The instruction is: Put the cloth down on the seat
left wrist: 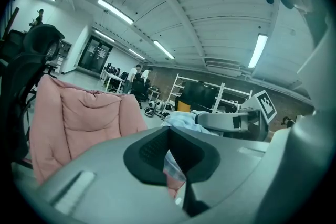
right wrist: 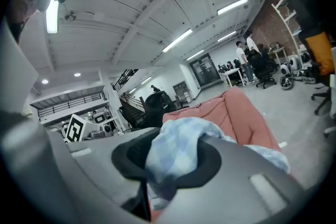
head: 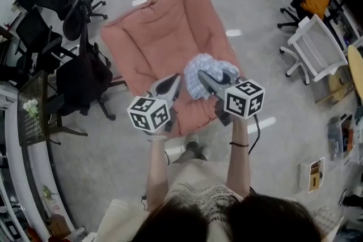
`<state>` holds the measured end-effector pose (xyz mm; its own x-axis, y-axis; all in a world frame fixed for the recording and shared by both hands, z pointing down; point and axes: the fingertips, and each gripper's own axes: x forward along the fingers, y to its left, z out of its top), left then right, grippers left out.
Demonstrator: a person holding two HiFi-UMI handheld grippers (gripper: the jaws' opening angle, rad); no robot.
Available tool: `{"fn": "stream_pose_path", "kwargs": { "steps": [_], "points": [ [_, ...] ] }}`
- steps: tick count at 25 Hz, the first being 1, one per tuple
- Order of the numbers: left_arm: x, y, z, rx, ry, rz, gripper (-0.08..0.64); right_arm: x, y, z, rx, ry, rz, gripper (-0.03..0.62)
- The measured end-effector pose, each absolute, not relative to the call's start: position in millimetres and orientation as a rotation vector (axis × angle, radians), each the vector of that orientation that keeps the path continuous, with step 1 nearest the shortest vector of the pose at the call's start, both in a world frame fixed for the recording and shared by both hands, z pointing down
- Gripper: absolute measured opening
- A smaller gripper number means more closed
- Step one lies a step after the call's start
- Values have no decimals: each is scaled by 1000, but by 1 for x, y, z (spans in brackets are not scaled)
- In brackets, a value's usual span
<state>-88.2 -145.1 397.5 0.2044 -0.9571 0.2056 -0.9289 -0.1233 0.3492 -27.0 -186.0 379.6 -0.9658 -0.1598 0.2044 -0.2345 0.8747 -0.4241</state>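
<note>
Currently the right gripper (head: 204,76) is pinching a thick bunch of the cloth (head: 198,64) and the left gripper (head: 177,80) a thin edge, above the seat (head: 153,42). Office chairs (head: 74,8) are crowding it at nine o'clock, with a white chair (head: 317,45) at three. Both grippers are hiding its near edge.

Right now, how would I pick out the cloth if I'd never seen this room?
Find the big pink seat in the middle of the grey floor. Above its front edge, the right gripper is clamped on the cloth. It is a bunched, pale blue checked bundle, the only soft blue thing against all that pink.
</note>
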Motion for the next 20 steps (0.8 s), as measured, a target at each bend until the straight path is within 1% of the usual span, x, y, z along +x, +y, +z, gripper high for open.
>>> {"fn": "stream_pose_path", "kwargs": {
  "steps": [10, 20],
  "points": [
    [-122, -164, 423, 2031, -1749, -85, 5, -63, -205, 403, 289, -2838, 710, 97],
    [-131, -171, 448, 1927, -1802, -74, 5, -76, -214, 429, 202, -2784, 749, 97]
  ]
}}
